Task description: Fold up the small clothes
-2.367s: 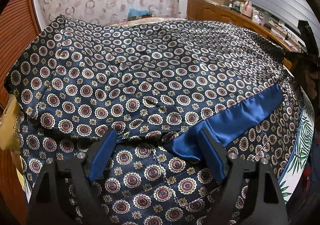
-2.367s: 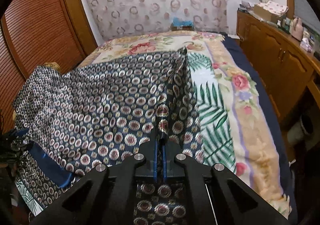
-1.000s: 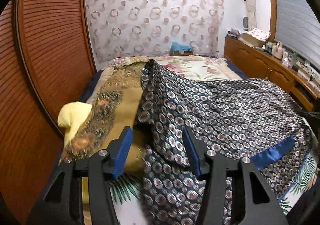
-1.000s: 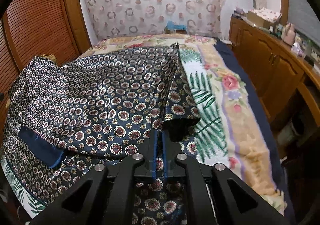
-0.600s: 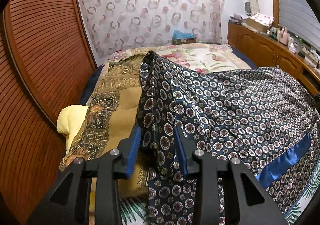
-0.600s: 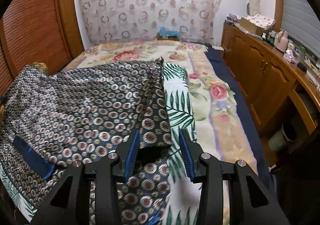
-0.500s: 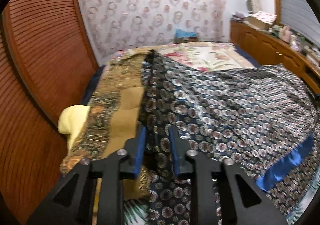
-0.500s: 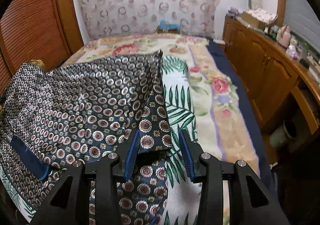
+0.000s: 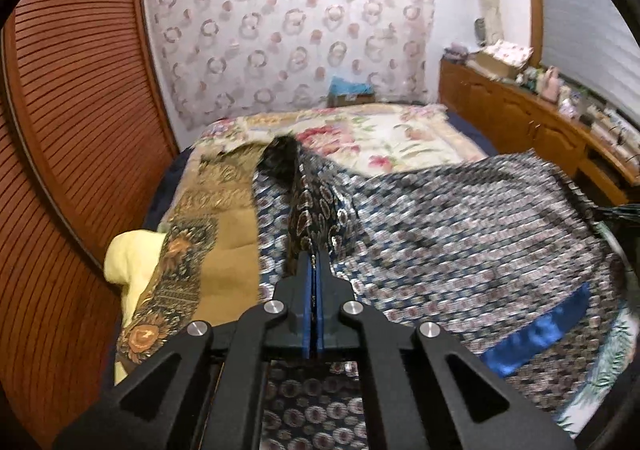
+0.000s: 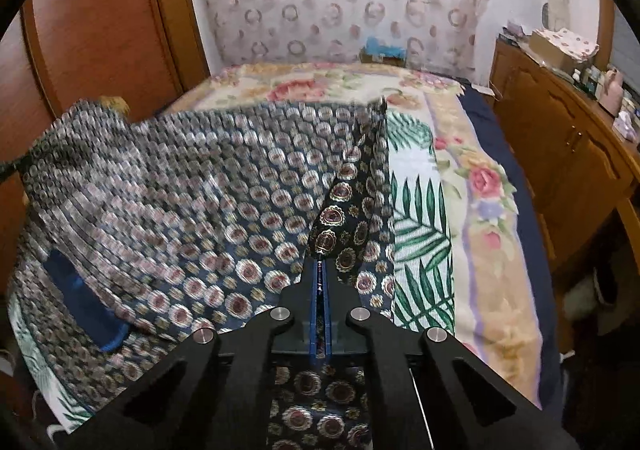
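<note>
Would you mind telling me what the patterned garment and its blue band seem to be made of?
The patterned garment looks like thin satin or silk-like fabric: its medallion print glints and it drapes in soft folds. The blue band seems a glossier plain satin trim, with bright streaks. Whether either is silk or synthetic cannot be told.

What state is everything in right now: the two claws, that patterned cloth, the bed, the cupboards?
Left gripper: shut on the patterned garment.
Right gripper: shut on the same garment's opposite edge.
Patterned garment: spread across the bed, both pinched edges raised.
Blue band: lying flat on the garment.
Floral bedspread: laid flat.
Yellow cloth: crumpled at the bed's edge.
Cabinet doors: closed.
</note>
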Tool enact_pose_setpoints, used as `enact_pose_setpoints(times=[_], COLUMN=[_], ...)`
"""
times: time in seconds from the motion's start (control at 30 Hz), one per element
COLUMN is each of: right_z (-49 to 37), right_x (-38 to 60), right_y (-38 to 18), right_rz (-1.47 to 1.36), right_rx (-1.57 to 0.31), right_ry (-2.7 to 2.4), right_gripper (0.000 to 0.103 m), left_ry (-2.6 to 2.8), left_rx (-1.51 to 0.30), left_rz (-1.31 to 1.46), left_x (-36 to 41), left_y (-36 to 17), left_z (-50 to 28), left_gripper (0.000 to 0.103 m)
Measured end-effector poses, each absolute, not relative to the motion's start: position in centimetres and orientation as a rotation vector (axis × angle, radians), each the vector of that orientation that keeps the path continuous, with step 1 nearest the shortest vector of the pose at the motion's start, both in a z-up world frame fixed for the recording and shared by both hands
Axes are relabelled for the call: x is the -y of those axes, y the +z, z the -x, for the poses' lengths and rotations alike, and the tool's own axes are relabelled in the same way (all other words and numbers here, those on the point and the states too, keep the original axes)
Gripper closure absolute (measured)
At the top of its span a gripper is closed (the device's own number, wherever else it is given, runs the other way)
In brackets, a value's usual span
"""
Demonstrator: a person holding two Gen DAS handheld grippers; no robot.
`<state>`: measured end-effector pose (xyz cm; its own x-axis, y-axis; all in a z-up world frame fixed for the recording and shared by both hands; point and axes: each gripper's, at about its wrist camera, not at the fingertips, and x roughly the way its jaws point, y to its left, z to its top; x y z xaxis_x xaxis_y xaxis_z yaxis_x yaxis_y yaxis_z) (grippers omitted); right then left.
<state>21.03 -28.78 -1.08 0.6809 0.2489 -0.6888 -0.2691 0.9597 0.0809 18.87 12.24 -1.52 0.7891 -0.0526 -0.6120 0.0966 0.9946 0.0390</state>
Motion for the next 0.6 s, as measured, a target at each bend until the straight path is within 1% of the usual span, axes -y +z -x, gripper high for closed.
enact_pose_setpoints(times=[0.27, 0.4, 0.6], right_z=[-16.8, -14.8, -12.4], right_x=[30.1, 32.2, 34.4], right_y=[1.3, 2.3, 3.1], right_rz=[-0.046, -0.077, -0.118], right_rx=[-0.675, -0.647, -0.592], right_ry=[0.335, 0.343, 0.341], right_gripper=[0.102, 0.102, 0.102], left_ry=[-0.156, -0.178, -0.180], left_rx=[-0.610, -0.601, -0.597], left_rz=[0.036, 0.120, 0.167], left_x=[-12.4, -14.0, -16.0], left_y=[0.2, 0.5, 0.4], left_z=[-15.6, -13.9, -11.8], left_gripper=[0.101, 0.101, 0.101])
